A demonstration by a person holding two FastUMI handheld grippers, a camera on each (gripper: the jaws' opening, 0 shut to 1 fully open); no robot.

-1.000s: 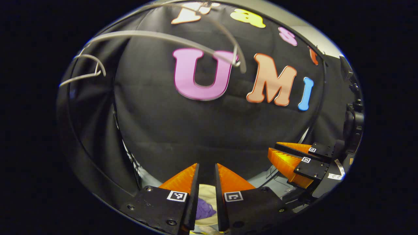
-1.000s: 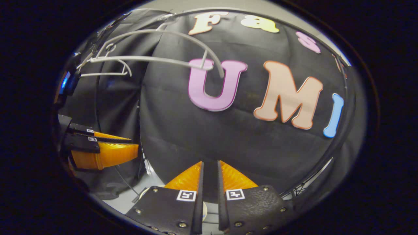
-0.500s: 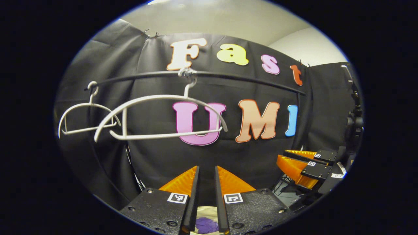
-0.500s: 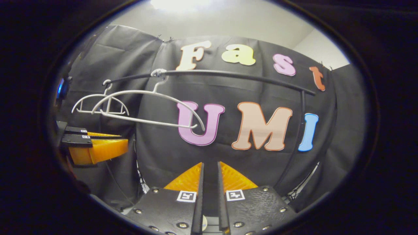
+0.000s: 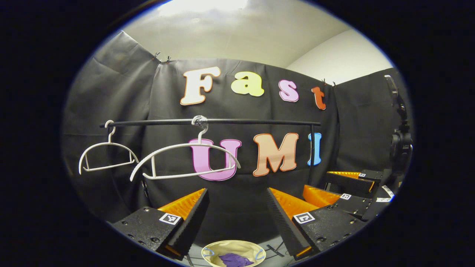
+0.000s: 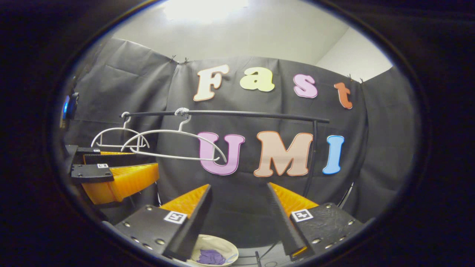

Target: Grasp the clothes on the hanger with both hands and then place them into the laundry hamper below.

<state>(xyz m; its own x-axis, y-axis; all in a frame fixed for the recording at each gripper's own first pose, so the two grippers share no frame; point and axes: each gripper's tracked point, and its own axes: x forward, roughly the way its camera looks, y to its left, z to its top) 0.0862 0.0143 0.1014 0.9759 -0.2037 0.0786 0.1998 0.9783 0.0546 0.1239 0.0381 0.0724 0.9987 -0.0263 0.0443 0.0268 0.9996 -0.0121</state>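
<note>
- In the left gripper view, a small white hanger (image 5: 107, 154) hangs bare at the left end of the black rail (image 5: 222, 121).
- Next to it hangs a bigger white hanger (image 5: 185, 161), also bare.
- Half a second ago both pairs of fingers were pressed together. Now the left gripper (image 5: 237, 211) has its fingers spread wide, holding nothing.
- Low down between them sits the round laundry hamper (image 5: 213, 246), with the purple clothes (image 5: 234, 259) lying inside it.
- The right gripper (image 6: 239, 207) has its fingers spread wide too, and they are empty.
- I think the drop is done: the clothes are off the hanger and in the hamper.
- Both views have also pulled back, so the rail looks farther away now.
</note>
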